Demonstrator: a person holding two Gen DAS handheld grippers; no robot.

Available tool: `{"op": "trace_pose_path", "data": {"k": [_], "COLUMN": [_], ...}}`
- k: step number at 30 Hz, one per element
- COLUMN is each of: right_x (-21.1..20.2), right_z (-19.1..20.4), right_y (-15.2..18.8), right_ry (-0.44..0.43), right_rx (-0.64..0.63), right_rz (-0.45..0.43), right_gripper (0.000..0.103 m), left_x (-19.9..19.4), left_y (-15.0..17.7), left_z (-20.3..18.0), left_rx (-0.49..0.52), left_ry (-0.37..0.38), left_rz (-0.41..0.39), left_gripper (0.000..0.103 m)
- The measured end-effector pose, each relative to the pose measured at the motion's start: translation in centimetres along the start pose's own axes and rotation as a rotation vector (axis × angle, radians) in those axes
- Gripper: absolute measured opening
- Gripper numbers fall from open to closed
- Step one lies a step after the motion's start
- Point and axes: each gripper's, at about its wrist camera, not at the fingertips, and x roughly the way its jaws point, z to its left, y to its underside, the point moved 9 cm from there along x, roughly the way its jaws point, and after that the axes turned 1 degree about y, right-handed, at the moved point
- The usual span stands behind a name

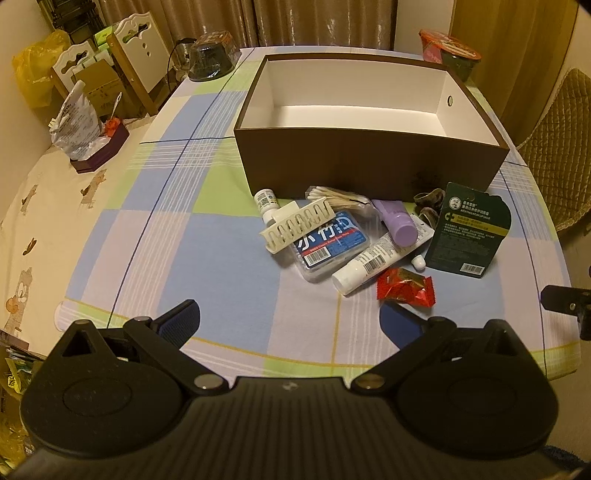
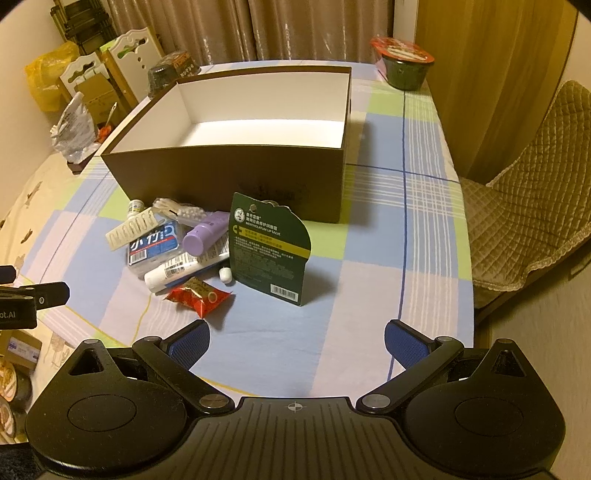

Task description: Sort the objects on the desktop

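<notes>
Ahead of both spread, empty claws, left (image 1: pixel 290 321) and right (image 2: pixel 297 341), the candy (image 2: pixel 199 295) lies nearest, slightly nearer the left.

A lived-in home is showing here — most likely a dining room. A checked tablecloth (image 1: pixel 207 236) in blue, green and lilac is covering the table, and a second cloth printed with cartoon animals (image 1: pixel 33 229) is lying beside it. Long beige curtains (image 1: pixel 317 22) are hanging behind, and white carved chair backs (image 1: pixel 138 51) are standing at the far left corner. A chair with a quilted cover (image 2: pixel 532 199) is sitting at the right edge. Two instant noodle bowls (image 2: pixel 402 62) are resting at the far end — everyday pantry food. Cardboard boxes (image 1: pixel 99 88) and a yellow plastic bag (image 1: pixel 37 70) are crowding the corner.
</notes>
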Motion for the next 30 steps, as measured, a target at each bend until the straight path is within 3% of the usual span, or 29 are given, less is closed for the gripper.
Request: {"op": "trace_pose_path", "data": {"k": [17, 30], "right_x": [0.4, 1.4], "right_z": [-0.4, -1.1], "right_y": [-0.7, -1.3], "right_ry": [-0.008, -0.084], "right_rx": [0.009, 0.058], "right_rz": [0.002, -0.012], "right_gripper": [0.103, 0.103], "left_x": [0.5, 2.0], "left_y": [-0.5, -0.9], "left_z": [0.2, 1.4], "left_rx": [-0.004, -0.029], "left_ry": [-0.001, 0.002], "left_rz": [0.003, 0.01], "left_gripper": [0.102, 0.102]}}
